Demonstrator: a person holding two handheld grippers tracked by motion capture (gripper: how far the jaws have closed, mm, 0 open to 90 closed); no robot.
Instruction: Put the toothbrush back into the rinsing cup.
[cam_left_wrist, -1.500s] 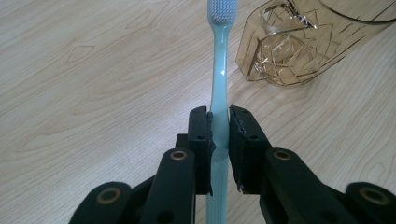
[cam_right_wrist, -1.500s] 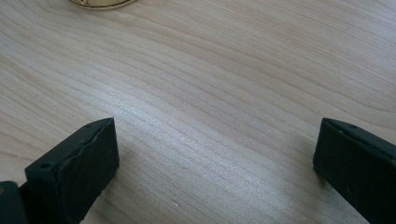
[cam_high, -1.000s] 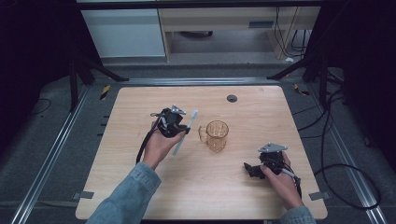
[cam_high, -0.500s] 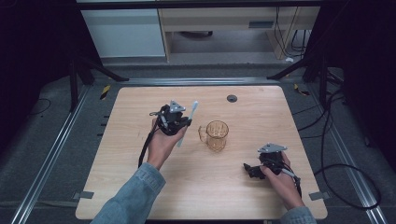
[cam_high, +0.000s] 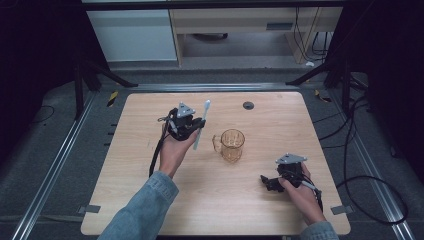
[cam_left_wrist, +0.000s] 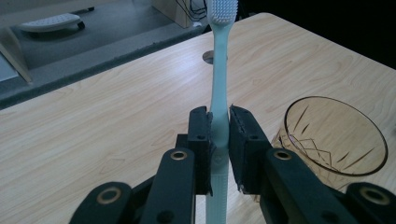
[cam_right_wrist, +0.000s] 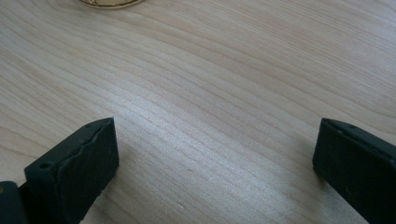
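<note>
**Toothbrush held above the bench, beside the amber glass mug**

Toothbrush (cam_left_wrist: 219, 93), pale mint with white bristles, is clamped by its handle between the two black jaws of the left gripper (cam_left_wrist: 218, 140). In the left gripper view the brush stands up from the jaws with its bristle head at the top of the picture. In the high view the toothbrush (cam_high: 201, 125) slants over the middle of the bench (cam_high: 300, 115), its head toward the far edge, and the left gripper (cam_high: 192, 126) is held in the person's left hand (cam_high: 175, 150), lifted off the wood.

An amber glass mug (cam_high: 232, 145) stands upright near the bench's centre, just to the right of the brush, with its handle turned toward the brush. Its open rim and cut pattern show in the left gripper view (cam_left_wrist: 334, 135).

The right gripper (cam_high: 267, 181) sits low near the bench's near right corner, in the person's right hand (cam_high: 300, 192). Its jaws stand wide apart with only bare wood between them. A small dark round hole (cam_high: 248, 105) lies near the far edge.
</note>
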